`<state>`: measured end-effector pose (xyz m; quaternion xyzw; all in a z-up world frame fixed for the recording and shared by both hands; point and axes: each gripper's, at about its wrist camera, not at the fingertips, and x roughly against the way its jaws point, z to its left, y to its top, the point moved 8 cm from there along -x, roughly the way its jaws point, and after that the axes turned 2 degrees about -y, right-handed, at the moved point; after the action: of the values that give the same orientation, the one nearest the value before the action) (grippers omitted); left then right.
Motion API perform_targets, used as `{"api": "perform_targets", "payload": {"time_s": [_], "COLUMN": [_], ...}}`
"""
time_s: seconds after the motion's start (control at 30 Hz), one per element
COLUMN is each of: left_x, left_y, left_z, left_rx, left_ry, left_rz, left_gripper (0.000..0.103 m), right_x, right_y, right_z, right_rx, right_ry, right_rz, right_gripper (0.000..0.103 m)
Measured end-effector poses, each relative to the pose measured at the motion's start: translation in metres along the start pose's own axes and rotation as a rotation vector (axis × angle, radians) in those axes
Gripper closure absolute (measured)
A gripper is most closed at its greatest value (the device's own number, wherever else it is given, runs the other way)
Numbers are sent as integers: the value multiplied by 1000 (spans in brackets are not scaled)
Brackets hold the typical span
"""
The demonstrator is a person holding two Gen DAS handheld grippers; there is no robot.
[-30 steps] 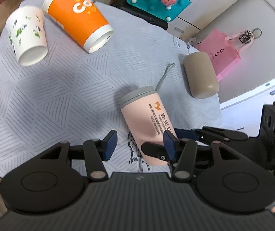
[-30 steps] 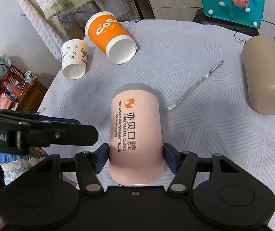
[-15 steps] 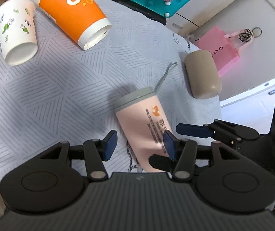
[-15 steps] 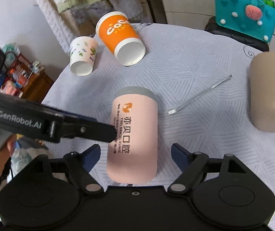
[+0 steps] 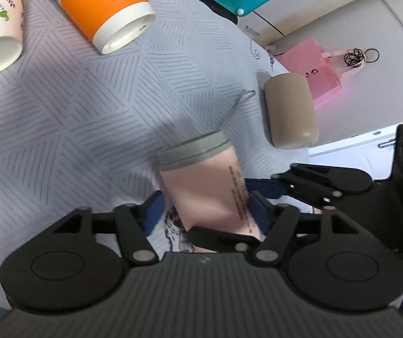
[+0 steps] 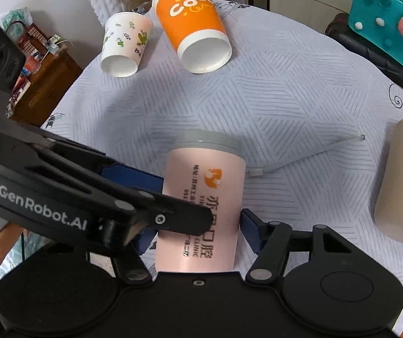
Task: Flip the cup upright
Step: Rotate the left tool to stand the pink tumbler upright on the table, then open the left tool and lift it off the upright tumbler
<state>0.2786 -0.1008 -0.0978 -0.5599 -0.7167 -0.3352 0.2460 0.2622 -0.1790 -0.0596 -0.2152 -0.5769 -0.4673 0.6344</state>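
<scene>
A pink cup with a grey lid (image 5: 207, 186) (image 6: 204, 205) lies tilted over the grey patterned tablecloth, lid end away from me. My left gripper (image 5: 205, 211) has its blue pads closed against the cup's sides. My right gripper (image 6: 194, 231) also has its pads on both sides of the cup's lower body. The left gripper's black fingers (image 6: 88, 197) cross the right wrist view from the left. The right gripper's fingers (image 5: 322, 183) show at the right of the left wrist view.
An orange paper cup (image 6: 195, 31) and a white leaf-print cup (image 6: 125, 45) lie on their sides at the far side. A beige tumbler (image 6: 401, 183) lies at the right. A thin clear stirrer (image 6: 308, 155) lies beside the pink cup. A teal bag (image 6: 390, 19) and a pink bag (image 5: 314, 67) are beyond the table edge.
The right gripper opened half a second ago and has closed on the pink cup again. The left gripper moved in and closed on it. The cup's lid end has risen.
</scene>
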Motion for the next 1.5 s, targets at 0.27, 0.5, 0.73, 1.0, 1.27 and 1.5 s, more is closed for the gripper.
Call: {"api": "perform_targets", "payload": {"time_s": [0.27, 0.5, 0.73, 1.0, 1.27, 1.5], "left_x": [-1, 24, 47, 43, 45, 48], "left_y": [4, 5, 4, -14, -23, -29], "left_z": [-16, -43, -58, -67, -59, -56], "left_rx": [-132, -362, -554, -752, -718, -714], "left_ry": [-12, 67, 155, 172, 152, 149], "left_rz": [-118, -345, -472, -487, -499, -503], "left_gripper": [37, 40, 44, 44, 44, 44], "right_x": [12, 31, 33, 20, 16, 15], "right_y": [-9, -8, -7, -15, -20, -25], "right_z": [-2, -1, -1, 9, 15, 18], "right_rx": [8, 63, 1, 56, 89, 105], "right_ry": [-3, -51, -46, -188, -214, -241], "right_rz": [-207, -460, -682, -802, -811, -826], "right_gripper": [34, 34, 35, 35, 36, 36]}}
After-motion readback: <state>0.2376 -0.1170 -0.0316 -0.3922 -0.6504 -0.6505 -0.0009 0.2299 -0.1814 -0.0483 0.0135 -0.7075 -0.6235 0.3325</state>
